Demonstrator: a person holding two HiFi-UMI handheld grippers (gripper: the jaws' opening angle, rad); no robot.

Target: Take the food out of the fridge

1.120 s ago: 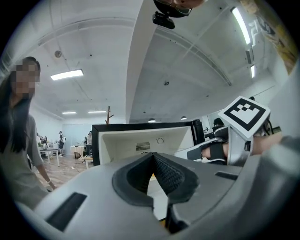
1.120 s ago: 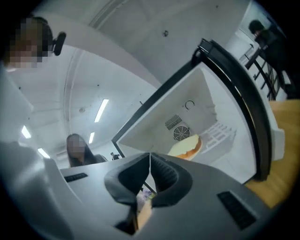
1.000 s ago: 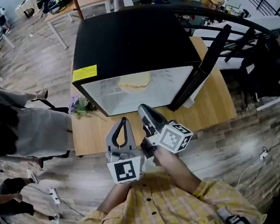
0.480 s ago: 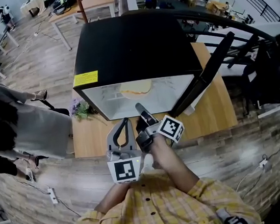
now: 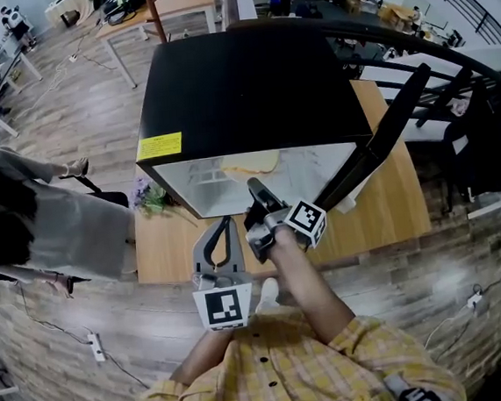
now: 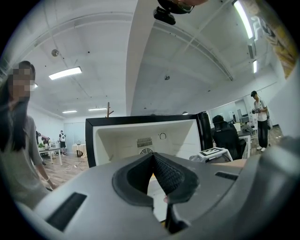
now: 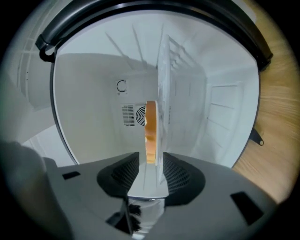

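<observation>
A small black fridge [image 5: 248, 81] stands on a wooden table [image 5: 384, 213] with its door [image 5: 385, 129] swung open to the right. A flat pale-yellow piece of food [image 5: 249, 164] lies on the white shelf inside. My right gripper [image 5: 257, 191] is at the fridge mouth, rolled on its side, and its jaws are opening. In the right gripper view the food [image 7: 151, 131] shows edge-on against the shelf [image 7: 164, 93], just ahead of the right gripper [image 7: 151, 171]; the pads do not press on it. My left gripper [image 5: 225, 223] hangs back before the table edge, shut and empty, facing the fridge [image 6: 122, 140].
A bunch of small flowers [image 5: 149, 196] lies on the table at the fridge's left corner. A person in grey [image 5: 51, 232] sits to the left of the table. A fan vent [image 7: 133, 115] is on the fridge's back wall. Dark railings and desks stand behind.
My right gripper has moved forward and down to the fridge opening, rolled onto its side, and its jaws have gone from shut to open. The left gripper has stayed put.
</observation>
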